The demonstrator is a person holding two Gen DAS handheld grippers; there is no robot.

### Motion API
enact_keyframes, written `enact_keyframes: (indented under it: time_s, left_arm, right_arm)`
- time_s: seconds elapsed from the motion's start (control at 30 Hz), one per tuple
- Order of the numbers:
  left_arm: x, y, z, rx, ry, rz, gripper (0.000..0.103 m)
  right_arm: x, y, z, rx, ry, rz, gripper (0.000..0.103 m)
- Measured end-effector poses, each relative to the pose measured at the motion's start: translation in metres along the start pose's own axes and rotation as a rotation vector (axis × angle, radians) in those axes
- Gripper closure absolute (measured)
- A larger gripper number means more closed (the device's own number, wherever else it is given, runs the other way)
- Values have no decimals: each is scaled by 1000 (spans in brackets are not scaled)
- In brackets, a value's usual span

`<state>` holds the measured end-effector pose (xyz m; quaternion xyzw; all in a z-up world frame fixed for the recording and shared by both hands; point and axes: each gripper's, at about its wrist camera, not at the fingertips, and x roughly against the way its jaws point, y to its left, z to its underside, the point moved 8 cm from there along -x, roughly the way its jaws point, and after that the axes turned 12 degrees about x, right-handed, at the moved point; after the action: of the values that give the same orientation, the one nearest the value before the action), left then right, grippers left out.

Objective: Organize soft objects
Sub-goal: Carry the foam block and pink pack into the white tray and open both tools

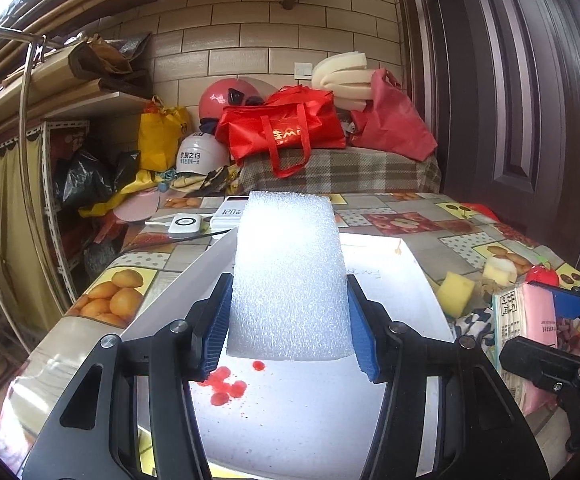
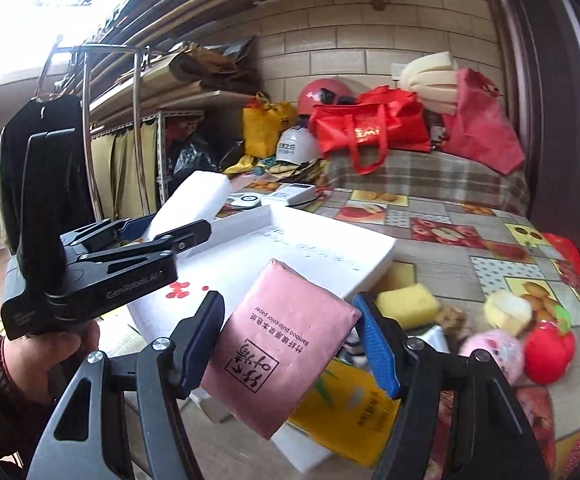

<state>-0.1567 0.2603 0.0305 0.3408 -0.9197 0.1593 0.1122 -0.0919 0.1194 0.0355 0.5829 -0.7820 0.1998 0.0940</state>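
Above the white tray [image 1: 401,276], left fingers [image 1: 359,332] pinching foam block [image 1: 290,272], right fingers [image 2: 377,344] pinching tissue pack [image 2: 282,344]

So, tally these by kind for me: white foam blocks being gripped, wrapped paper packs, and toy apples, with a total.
foam block: 1
paper packs: 2, the pink pack and the yellow pack
toy apple: 1
Total: 4

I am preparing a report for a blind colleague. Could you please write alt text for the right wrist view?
The right gripper holds a pink tissue pack above a cluttered table. To its left, the left gripper holds a white foam block over a white tray. A yellow sponge and a red plush apple lie on the right.
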Motion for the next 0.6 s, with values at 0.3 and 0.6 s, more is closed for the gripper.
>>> enact_keyframes:
  time_s: [0.3,0.6]
  left_arm:
    - [-21,27,-7,68,42,-46,49]
    - [-39,32,2,107,143,-48,49]
  right_arm:
    - [-46,17,-13,-4,25,7,36]
    - [-76,7,-15,-73,84,23,36]
